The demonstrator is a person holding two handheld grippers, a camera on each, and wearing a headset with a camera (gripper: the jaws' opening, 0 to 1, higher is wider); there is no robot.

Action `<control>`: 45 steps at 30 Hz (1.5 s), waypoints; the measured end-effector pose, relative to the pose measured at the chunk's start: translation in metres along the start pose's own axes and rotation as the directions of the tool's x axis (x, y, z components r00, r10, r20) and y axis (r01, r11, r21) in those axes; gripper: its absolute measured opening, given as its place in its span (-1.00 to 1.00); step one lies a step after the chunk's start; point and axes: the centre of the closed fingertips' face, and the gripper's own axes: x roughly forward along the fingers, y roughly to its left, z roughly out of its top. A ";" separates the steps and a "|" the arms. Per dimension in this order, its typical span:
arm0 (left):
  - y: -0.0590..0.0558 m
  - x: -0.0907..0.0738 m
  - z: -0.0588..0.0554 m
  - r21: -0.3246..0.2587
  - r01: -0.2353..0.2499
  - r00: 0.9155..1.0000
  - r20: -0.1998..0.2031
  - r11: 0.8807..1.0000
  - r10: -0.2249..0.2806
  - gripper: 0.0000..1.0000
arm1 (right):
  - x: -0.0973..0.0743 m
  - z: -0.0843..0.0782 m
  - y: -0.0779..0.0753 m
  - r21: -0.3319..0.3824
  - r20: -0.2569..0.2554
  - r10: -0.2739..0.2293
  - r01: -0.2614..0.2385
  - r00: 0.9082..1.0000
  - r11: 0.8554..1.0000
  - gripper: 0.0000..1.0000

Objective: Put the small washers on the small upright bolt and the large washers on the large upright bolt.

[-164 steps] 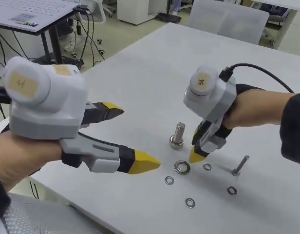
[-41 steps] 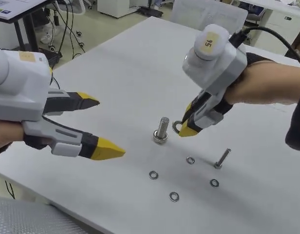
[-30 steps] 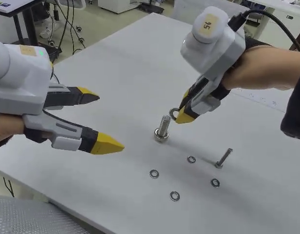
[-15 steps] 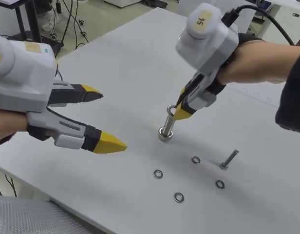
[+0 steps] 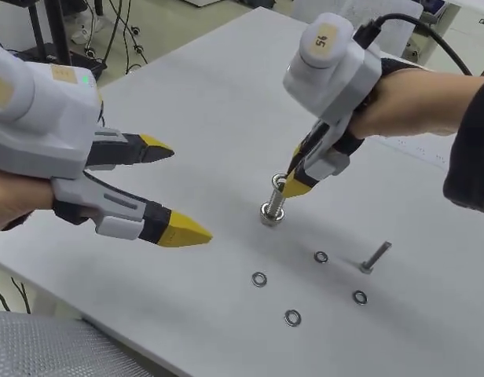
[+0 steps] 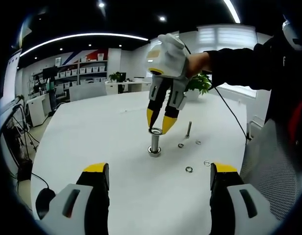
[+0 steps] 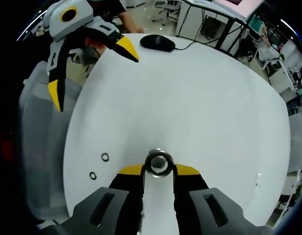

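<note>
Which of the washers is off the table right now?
The large washer, pinched in the right gripper at the top of the large upright bolt. The four small washers lie flat on the table.

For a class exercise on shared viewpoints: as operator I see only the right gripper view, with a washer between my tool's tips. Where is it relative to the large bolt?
Observer: Side-on in the left gripper view, the large washer held by the right tool sits at the top end of the large upright bolt, not down at its base.
Operator: How many washers lie loose? I see two.
Observer: The head view shows four small washers loose on the table.
Operator: And the small bolt?
Observer: The small bolt stands near them, right of the large bolt in the head view.
</note>
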 end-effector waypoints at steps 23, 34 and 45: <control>0.003 0.003 -0.001 0.002 0.007 1.000 -0.004 1.000 -0.007 0.68 | 0.015 -0.005 -0.001 0.010 -0.023 0.022 -0.022 0.999 1.000 -0.53; 0.002 0.005 -0.002 0.005 0.010 1.000 -0.007 1.000 -0.010 0.67 | 0.025 -0.008 0.000 0.011 -0.026 0.026 -0.026 0.999 1.000 -0.53; 0.001 0.005 -0.004 0.004 0.010 1.000 -0.010 1.000 -0.010 0.66 | 0.040 -0.014 0.001 0.029 -0.028 0.033 -0.032 0.999 0.999 -0.53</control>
